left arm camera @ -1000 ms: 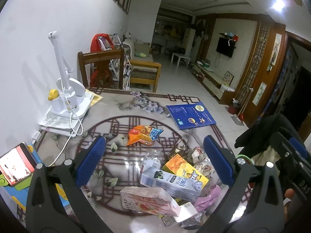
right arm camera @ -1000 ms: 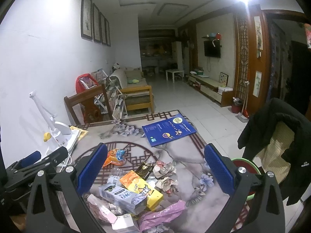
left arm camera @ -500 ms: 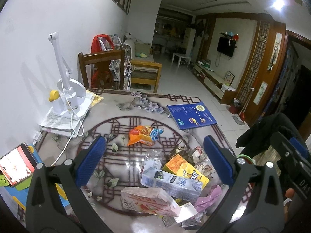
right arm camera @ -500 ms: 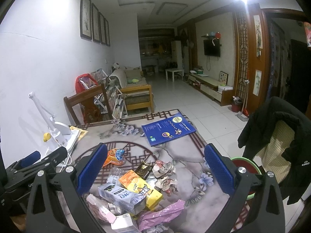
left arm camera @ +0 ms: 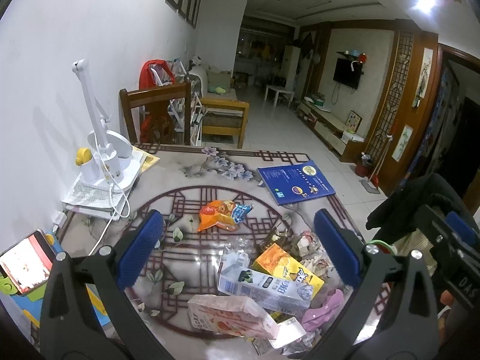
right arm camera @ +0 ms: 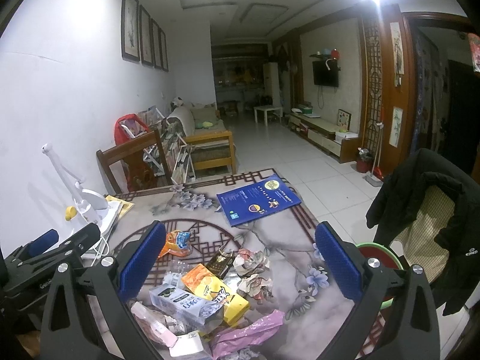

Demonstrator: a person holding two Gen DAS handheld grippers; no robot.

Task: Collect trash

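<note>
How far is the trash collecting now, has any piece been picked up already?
Nothing looks collected yet. The left gripper and right gripper are both open and empty above the table. Everything is left: the cartons, the yellow box, the pink bag, the crumpled papers and, apart from the pile, the orange snack wrapper.

Trash pile [left arm camera: 264, 288] heaped on table, cartons, wrappers.

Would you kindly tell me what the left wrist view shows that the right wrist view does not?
Only the left wrist view shows the phone with its lit screen at the table's near left corner. Only the right wrist view shows the whole black jacket draped over a chair. Both show the blue booklet, orange snack bag, desk lamp and trash pile.
</note>
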